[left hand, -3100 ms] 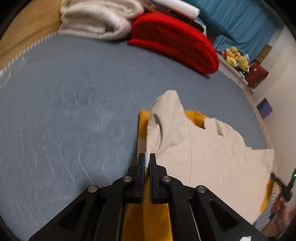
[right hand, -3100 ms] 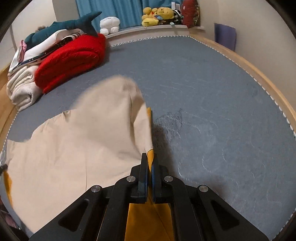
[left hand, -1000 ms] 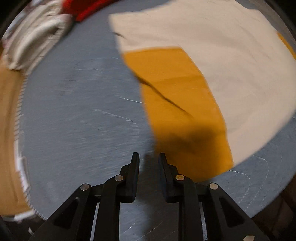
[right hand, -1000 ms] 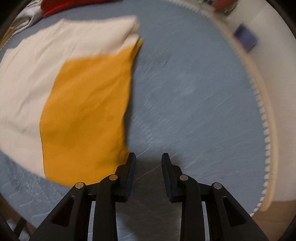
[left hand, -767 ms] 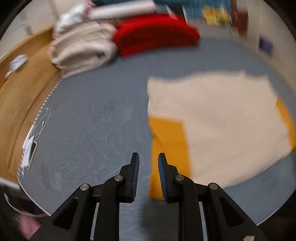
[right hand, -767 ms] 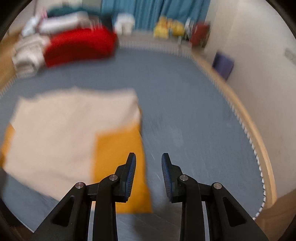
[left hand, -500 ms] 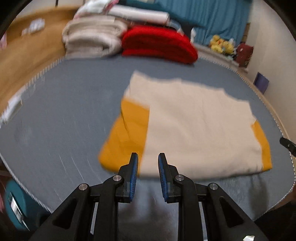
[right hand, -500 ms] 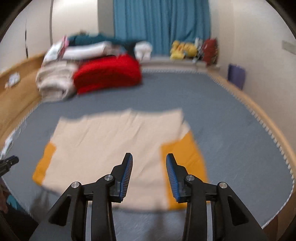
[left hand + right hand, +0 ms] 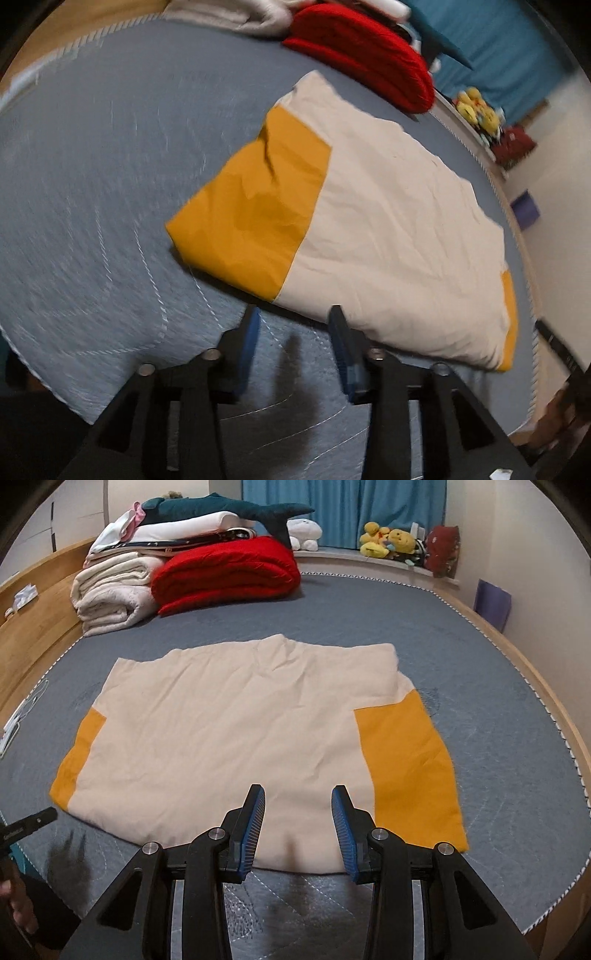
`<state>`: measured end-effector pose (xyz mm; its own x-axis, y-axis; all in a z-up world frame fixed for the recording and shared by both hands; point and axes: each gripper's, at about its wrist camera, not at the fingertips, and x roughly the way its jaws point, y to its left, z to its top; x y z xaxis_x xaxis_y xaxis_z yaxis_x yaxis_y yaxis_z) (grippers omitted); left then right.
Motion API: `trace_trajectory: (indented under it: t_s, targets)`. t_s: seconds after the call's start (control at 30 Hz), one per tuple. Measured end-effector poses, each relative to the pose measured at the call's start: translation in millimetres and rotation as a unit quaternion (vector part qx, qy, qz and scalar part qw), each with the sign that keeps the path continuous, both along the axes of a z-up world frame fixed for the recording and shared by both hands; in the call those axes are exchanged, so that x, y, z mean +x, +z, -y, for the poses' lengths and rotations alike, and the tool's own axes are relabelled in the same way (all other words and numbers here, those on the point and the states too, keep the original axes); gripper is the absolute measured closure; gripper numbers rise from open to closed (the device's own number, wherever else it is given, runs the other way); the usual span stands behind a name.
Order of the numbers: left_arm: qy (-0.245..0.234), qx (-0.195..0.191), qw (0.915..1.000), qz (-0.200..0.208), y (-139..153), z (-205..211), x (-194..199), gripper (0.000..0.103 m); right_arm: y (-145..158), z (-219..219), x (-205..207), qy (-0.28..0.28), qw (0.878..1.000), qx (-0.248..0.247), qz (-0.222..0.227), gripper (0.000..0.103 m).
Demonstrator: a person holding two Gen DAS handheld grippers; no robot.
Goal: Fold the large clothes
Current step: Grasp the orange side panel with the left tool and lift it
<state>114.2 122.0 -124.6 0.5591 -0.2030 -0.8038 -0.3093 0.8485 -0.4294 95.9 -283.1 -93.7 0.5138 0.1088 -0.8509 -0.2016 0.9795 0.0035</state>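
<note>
A large cream garment [image 9: 229, 731] with orange side panels [image 9: 406, 760] lies folded and flat on the grey-blue bed [image 9: 480, 657]. In the left wrist view the garment [image 9: 391, 236] lies ahead and to the right, with an orange panel [image 9: 255, 206] on its left end. My left gripper [image 9: 293, 325] is open and empty, just short of the garment's near edge. My right gripper [image 9: 297, 805] is open and empty, over the middle of the near edge. The tip of the left gripper [image 9: 29, 825] shows at the left edge of the right wrist view.
A folded red blanket [image 9: 229, 572], cream blankets [image 9: 114, 590] and stacked bedding with a plush shark [image 9: 229, 509] sit at the far end of the bed. Plush toys [image 9: 391, 539] line the back ledge. A wooden frame [image 9: 33, 627] borders the bed's left side.
Both grippers let go of the garment, which now lies folded flat. Both drew back to its near edge and their jaws opened wider. The left view swung round, still blurred.
</note>
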Motion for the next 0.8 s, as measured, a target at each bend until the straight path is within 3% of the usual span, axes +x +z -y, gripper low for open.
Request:
trace_trajectory:
  t_s: [0.03, 0.2, 0.4, 0.57, 0.8]
  targets:
    - [0.010, -0.026, 0.9996, -0.006, -7, -4, 2, 0.056, -1, 0, 2, 0.001, 1.000, 0.002, -0.002, 0.064]
    - [0.070, -0.111, 0.9912, -0.020, -36, -23, 7, 0.055, -1, -2, 4, 0.006, 1.000, 0.013, -0.006, 0.064]
    - [0.135, -0.188, 0.9726, 0.018, -48, -40, 8, 0.055, 0, 0, 7, 0.001, 1.000, 0.023, -0.009, 0.064]
    - [0.153, -0.213, 0.9639, 0.045, -52, -40, 19, 0.055, 0, 0, 5, 0.003, 1.000, 0.027, -0.014, 0.064]
    - [0.159, -0.216, 0.9610, 0.068, -54, -36, 40, 0.055, -3, -9, 1, 0.026, 0.999, 0.035, -0.020, 0.064]
